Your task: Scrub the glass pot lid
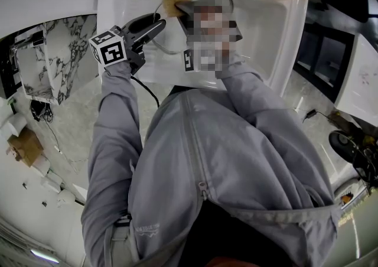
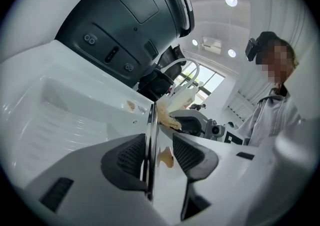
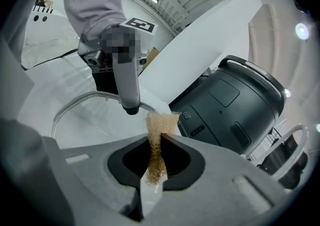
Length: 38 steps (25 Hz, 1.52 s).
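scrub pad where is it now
The scrub pad sits centre of the right gripper view, pinched by the right gripper, at the glass lid over the white sink.

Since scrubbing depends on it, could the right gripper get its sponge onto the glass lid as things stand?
Probably yes: the sponge pinched in the right gripper is at the rim of the lid, and the glass beside it lies bare. Only the left gripper, that rim between its fingers, stands close.

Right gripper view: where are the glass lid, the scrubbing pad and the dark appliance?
glass lid (image 3: 90,117), right gripper view, its clear pane.
scrubbing pad (image 3: 160,122), right gripper view, its frayed top.
dark appliance (image 3: 235,105), right gripper view, its top panel.
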Tool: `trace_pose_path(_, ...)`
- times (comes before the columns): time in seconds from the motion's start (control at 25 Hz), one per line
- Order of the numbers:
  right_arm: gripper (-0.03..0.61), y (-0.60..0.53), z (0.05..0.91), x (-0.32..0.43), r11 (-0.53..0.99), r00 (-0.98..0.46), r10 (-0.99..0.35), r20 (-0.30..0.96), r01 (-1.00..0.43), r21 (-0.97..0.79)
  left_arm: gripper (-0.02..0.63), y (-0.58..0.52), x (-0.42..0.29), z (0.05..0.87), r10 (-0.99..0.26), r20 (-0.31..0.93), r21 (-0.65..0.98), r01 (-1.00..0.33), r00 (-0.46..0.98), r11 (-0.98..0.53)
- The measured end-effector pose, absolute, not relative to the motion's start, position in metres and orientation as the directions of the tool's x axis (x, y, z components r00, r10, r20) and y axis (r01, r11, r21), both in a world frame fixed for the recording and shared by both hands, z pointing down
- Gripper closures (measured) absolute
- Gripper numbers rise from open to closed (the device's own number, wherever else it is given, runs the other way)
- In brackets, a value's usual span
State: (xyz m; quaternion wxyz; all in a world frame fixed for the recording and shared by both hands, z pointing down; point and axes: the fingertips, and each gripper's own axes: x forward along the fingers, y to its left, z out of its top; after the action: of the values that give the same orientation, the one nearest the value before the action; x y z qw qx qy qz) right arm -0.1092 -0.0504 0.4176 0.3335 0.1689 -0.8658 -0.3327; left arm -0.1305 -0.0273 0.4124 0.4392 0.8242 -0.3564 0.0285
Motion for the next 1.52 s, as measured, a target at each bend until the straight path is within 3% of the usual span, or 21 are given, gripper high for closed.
trace_pose_path(0.28, 0.546, -0.029, 0.419, -0.12, 0.689, -0.753, -0.488, 0.441, -0.023, 0.724, 0.443, -0.027, -0.139, 0.407, -0.637, 0.229, 0.774, -0.535, 0.736, -0.339)
trace_pose_path(0.48, 0.545, -0.007, 0.43, -0.123, 0.689, -0.777, -0.433, 0.458, 0.042, 0.723, 0.432, -0.024, -0.145, 0.407, -0.657, 0.223, 0.778, -0.537, 0.72, -0.326)
trace_pose_path(0.68, 0.545, 0.053, 0.478, -0.127, 0.717, -0.749, -0.254, 0.613, 0.28, 0.639, 0.433, -0.033, -0.153, 0.398, -0.708, 0.16, 0.808, -0.504, 0.688, -0.306)
trace_pose_path(0.84, 0.545, 0.065, 0.524, -0.115, 0.721, -0.646, -0.214, 0.733, 0.402, 0.565, 0.433, -0.036, -0.144, 0.41, -0.667, 0.27, 0.748, -0.587, 0.695, -0.309)
trace_pose_path(1.28, 0.545, 0.027, 0.527, -0.091, 0.715, -0.547, -0.318, 0.774, 0.398, 0.575, 0.437, -0.044, -0.13, 0.422, -0.697, 0.337, 0.676, -0.678, 0.633, -0.289)
trace_pose_path(1.52, 0.545, -0.022, 0.513, -0.082, 0.764, -0.491, -0.373, 0.787, 0.319, 0.561, 0.547, -0.049, -0.138, 0.424, -0.727, 0.404, 0.582, -0.769, 0.555, -0.264)
